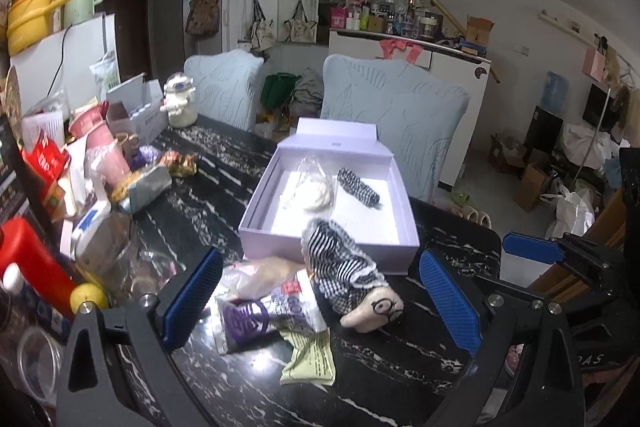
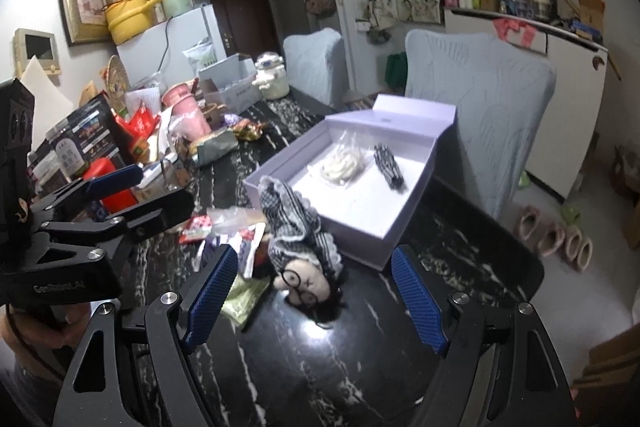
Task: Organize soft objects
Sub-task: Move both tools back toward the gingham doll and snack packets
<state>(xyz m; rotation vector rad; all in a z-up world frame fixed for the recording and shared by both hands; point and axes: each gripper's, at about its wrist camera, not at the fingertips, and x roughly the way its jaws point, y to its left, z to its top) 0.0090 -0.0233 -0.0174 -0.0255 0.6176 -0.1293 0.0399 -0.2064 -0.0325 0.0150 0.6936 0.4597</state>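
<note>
**Both grippers wide over the doll**

Your right wrist view alone shows a hand point(image 2: 48, 327) under the left gripper's handle at 8 o'clock, and slippers point(image 2: 556, 235) on the floor at 3 o'clock. Your left wrist view alone shows the lemon point(image 1: 88, 297) at 8 o'clock.

Both of your grippers tilt downward toward the black marbled counter point(image 2: 360, 347).

Your left gripper point(image 1: 320, 301) stands wide open, holding nothing; the doll point(image 1: 352, 275) lies between its blue pads, touching neither. Your right gripper point(image 2: 316, 293) is equally wide and empty, the doll's head between its pads. The doll lies on the counter, its striped skirt against the open lilac box point(image 1: 320, 247) at 12 o'clock
</note>
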